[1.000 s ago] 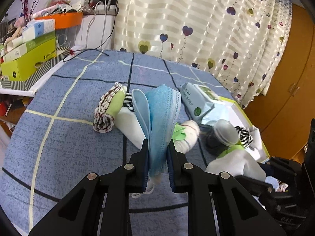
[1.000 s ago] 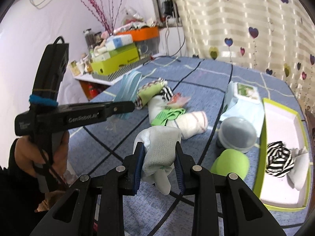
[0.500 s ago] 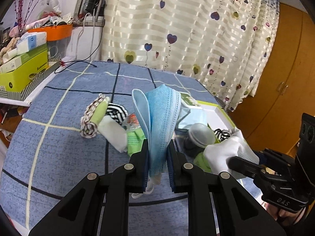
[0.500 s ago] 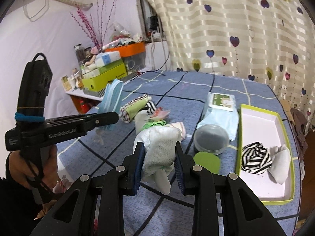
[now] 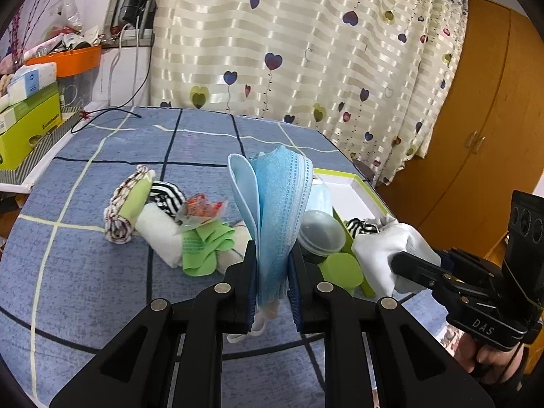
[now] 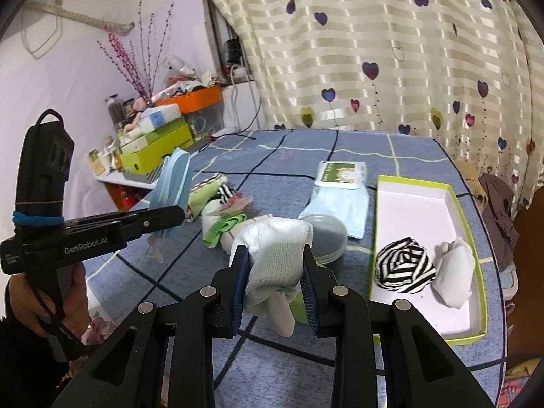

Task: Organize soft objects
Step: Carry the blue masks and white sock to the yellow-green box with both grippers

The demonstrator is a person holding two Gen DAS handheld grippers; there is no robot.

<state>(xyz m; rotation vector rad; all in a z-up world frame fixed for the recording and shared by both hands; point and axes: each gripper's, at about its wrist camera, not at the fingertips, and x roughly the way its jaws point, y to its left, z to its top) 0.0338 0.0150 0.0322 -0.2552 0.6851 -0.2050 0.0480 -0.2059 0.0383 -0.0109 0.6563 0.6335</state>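
My left gripper [image 5: 271, 255] is shut on a stack of blue face masks [image 5: 275, 204], held upright above the blue checked table; it also shows in the right wrist view [image 6: 170, 219] with the masks [image 6: 173, 180]. My right gripper [image 6: 274, 255] is shut on a rolled white sock [image 6: 275, 251], seen also in the left wrist view [image 5: 387, 248]. A green-rimmed white tray [image 6: 421, 200] at the right holds a striped sock ball [image 6: 404, 265] and a white sock [image 6: 454, 272]. More rolled socks [image 5: 163, 227] lie in a pile at table centre.
A wet-wipes pack [image 6: 341, 175], a light blue sock [image 6: 340, 207], a grey round lid [image 6: 326, 234] and a green lid [image 5: 341, 268] lie between pile and tray. Green boxes [image 6: 156, 142] stand on a shelf at the left. Heart-print curtain [image 6: 391, 51] behind the table.
Both grippers have risen and pulled back from the table with their loads still held. The left view has swung right, so the tray and the right gripper now show more.
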